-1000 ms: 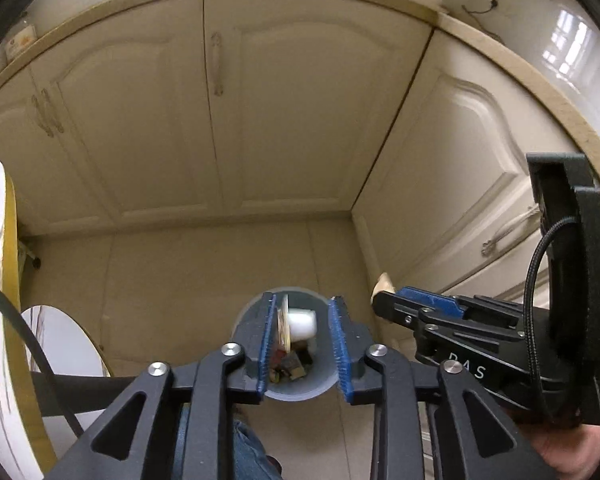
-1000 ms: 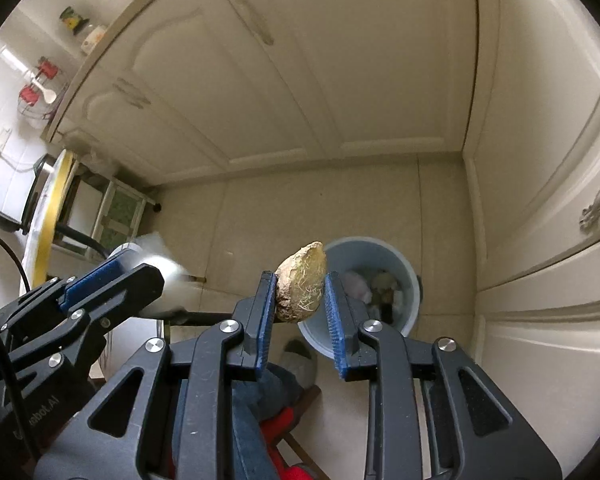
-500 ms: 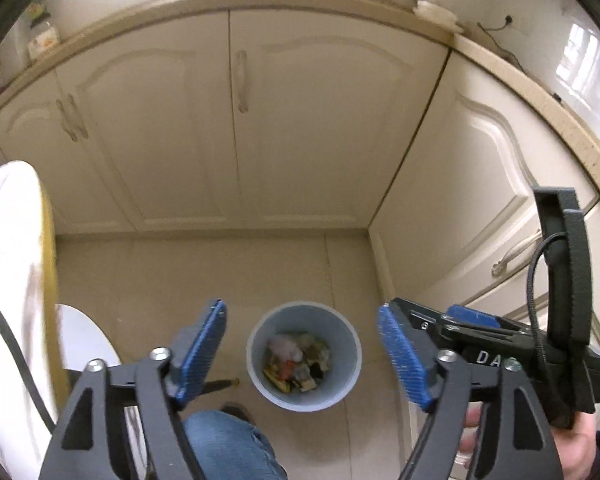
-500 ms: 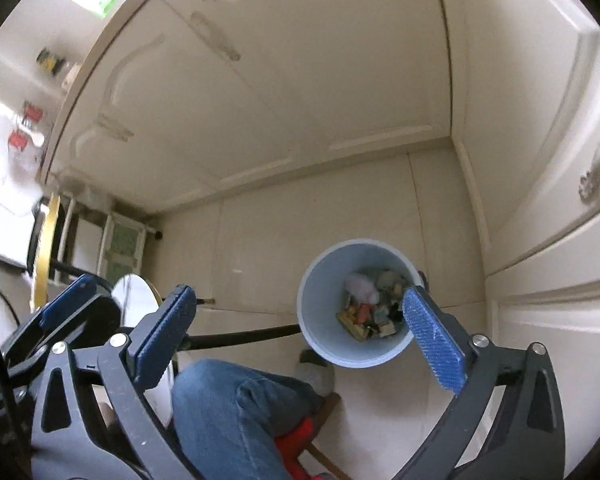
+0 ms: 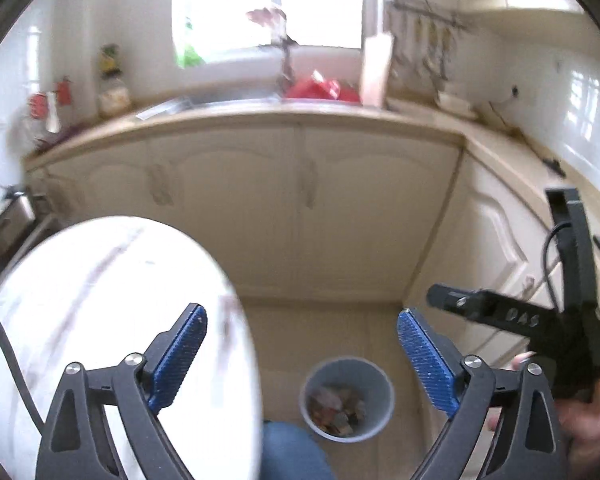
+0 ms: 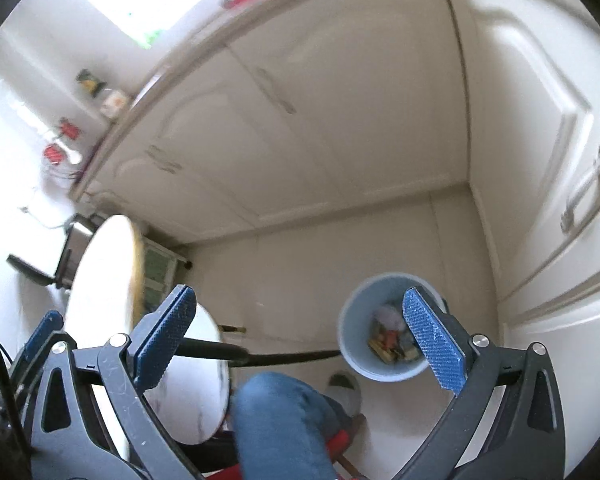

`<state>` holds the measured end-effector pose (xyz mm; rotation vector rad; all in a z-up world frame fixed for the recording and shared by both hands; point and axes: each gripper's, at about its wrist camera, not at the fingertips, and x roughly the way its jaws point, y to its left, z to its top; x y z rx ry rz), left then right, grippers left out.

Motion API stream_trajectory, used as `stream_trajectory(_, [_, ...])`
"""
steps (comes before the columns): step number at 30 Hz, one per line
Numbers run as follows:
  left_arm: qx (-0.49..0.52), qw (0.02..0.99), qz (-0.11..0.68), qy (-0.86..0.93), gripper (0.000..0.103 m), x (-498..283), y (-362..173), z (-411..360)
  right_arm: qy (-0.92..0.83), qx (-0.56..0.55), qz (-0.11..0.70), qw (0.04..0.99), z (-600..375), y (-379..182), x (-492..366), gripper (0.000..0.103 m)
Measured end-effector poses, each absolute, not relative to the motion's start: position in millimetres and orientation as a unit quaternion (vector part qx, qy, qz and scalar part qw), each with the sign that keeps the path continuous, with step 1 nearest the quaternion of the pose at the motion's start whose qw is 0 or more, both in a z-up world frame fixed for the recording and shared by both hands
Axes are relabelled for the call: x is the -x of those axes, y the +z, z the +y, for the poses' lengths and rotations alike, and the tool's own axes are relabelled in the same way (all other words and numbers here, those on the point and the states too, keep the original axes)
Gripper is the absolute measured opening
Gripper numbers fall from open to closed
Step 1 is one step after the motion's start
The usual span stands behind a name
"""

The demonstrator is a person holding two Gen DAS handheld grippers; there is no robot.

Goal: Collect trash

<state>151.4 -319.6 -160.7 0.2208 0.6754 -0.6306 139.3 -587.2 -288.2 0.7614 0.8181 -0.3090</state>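
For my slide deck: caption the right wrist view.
Right gripper open and empty above the blue bin of trash on the kitchen floor, beside a white round table.

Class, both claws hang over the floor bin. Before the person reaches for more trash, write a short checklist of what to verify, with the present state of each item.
1. Left claw empty: ok. Its jaws are opening and nothing is between them.
2. Right claw empty: ok, jaws wide apart, nothing between them.
3. Bin upright on the floor: ok, open mouth facing up.
4. Trash inside the bin: ok, mixed scraps lie at its bottom.
5. Room left in the bin: ok, the scraps sit well below the rim.
6. More trash on the round table: cannot tell, its top is blurred.
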Motion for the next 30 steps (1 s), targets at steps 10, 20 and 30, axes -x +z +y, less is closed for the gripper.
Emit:
stream_trajectory(10, [-0.061, 0.95, 0.248, -0.178, 0.102, -82.6, -97.9, -168.5, -0.06, -0.247, 0.316, 0.914, -452.2, -151.6, -158.6, 0.103])
stream_trajectory(20, [-0.041, 0.978, 0.2, -0.039, 0.102, 8.4, -60.8, -61.3, -0.006, -0.108, 0.249, 0.962, -278.7, -70.3, -143.6, 0.103])
stream_trajectory(30, [0.002, 0.988, 0.157, 0.009, 0.102, 102.0, -50.3, -30.7, 0.011, -0.034, 0.2, 0.979, -200.9, -40.3, -118.9, 0.103])
